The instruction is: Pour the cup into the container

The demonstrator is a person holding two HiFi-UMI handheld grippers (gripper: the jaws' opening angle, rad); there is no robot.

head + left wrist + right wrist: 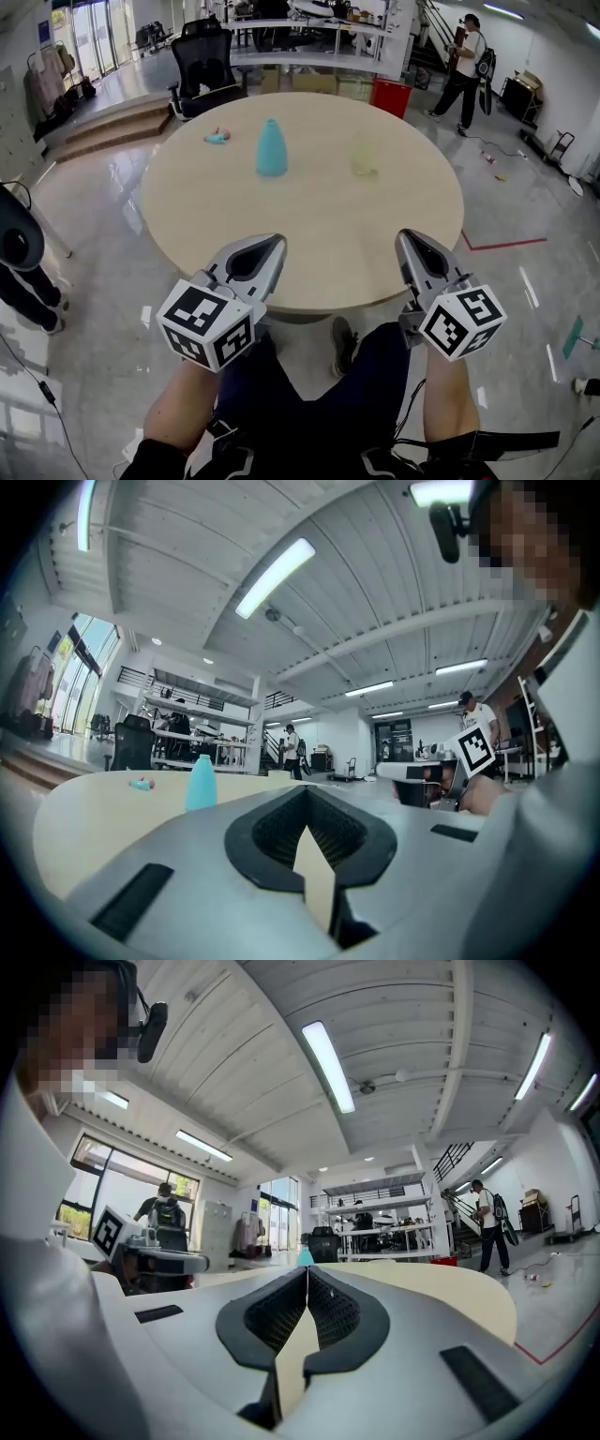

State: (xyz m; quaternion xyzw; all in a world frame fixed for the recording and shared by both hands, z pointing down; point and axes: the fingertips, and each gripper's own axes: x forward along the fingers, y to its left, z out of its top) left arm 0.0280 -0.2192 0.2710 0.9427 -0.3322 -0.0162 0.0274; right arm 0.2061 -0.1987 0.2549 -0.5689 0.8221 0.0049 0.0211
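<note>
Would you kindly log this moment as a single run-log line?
left gripper: shut, empty | right gripper: shut, empty | cup: on table, untouched | blue container: upright, left of cup

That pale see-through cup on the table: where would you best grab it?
Grip the cup by its side wall, probably mid-height, coming level from the near side with the right gripper, jaws opened first. It stands upright, nearer that gripper; a side hold leaves its mouth free for pouring.

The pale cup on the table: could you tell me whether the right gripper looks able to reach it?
Probably yes: only bare table lies between the right gripper and the cup; the blue container stands apart, to its left. The jaws are shut and would have to open first.
</note>
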